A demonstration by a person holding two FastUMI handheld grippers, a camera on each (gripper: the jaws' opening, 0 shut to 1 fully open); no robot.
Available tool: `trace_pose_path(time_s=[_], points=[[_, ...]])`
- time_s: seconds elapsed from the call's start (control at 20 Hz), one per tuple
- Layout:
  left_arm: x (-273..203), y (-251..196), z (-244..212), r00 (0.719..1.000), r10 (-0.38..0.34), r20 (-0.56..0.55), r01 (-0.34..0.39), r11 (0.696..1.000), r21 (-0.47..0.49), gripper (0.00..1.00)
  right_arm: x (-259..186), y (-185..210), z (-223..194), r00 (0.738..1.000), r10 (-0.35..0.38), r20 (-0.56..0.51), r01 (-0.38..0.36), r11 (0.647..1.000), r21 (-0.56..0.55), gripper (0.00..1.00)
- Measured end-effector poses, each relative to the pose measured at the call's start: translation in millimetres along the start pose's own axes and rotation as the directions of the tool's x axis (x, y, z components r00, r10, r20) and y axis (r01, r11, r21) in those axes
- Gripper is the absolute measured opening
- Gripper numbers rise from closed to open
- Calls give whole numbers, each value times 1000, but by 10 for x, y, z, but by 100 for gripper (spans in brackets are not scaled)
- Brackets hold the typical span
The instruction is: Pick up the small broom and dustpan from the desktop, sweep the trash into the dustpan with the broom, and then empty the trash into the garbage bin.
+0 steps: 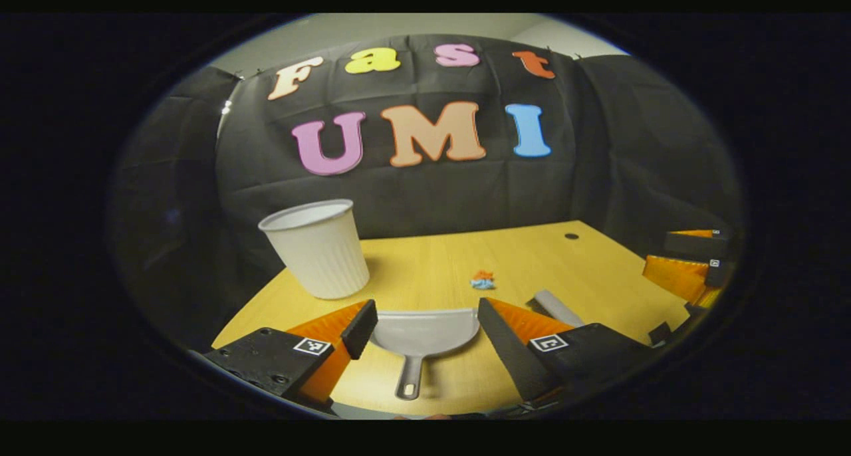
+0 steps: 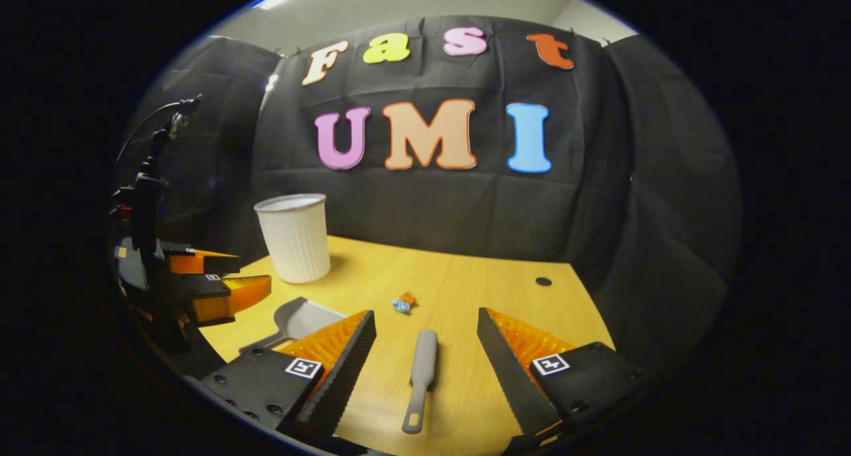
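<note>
Two open tongs are hovering over a yellow wooden tabletop [image 2: 465,276].
Left tongs [image 1: 427,333], wide, are straddling the grey plastic dustpan [image 1: 425,333]; right tongs [image 2: 425,346], wide, are framing the grey broom [image 2: 420,376], handle pointing toward them.

Dim overhead light, soft shadows on the desktop [image 2: 465,276], edges bent, darkened and slightly blurred.

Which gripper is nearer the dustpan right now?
Left. The left gripper hangs open right over the dustpan, whose handle lies between its fingers. The right gripper is off to the side, open over the broom, with the dustpan beyond its left finger.
</note>
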State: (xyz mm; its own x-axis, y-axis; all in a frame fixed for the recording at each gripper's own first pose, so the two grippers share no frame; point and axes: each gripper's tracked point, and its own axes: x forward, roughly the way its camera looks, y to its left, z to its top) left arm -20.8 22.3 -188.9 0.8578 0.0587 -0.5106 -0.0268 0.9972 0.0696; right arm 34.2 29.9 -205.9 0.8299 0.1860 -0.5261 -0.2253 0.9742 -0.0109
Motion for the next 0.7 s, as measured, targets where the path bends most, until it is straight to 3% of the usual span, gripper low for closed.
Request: trace_pose_path(time_s=[0.1,0.15,0.2,0.3,0.55,0.6,0.7], points=[[87,37,-292,997,-9,-82,9,1000,6,93,149,44,-242,996,6,-90,-7,1000,-6,99],[121,37,-462,990,-12,-138,14,1000,9,87,234,66,-348,991,9,-134,-11,1000,-11,99],[137,41,-636,980,-19,-196,21,1000,10,93,313,93,-455,984,10,-178,-13,1000,-15,99],[179,59,-920,960,-33,-277,33,999,-2,94,442,110,-717,962,2,-272,-10,1000,-29,99],[317,129,-1437,898,-56,-437,50,998,-25,95,641,43,-1301,877,-44,-479,18,998,-60,98],[380,143,-1513,888,-55,-456,52,998,-20,99,683,25,-1370,860,-51,-508,19,997,-69,100],[513,124,-1654,866,-67,-495,67,998,-19,95,789,26,-1487,823,-64,-564,13,995,-94,100]])
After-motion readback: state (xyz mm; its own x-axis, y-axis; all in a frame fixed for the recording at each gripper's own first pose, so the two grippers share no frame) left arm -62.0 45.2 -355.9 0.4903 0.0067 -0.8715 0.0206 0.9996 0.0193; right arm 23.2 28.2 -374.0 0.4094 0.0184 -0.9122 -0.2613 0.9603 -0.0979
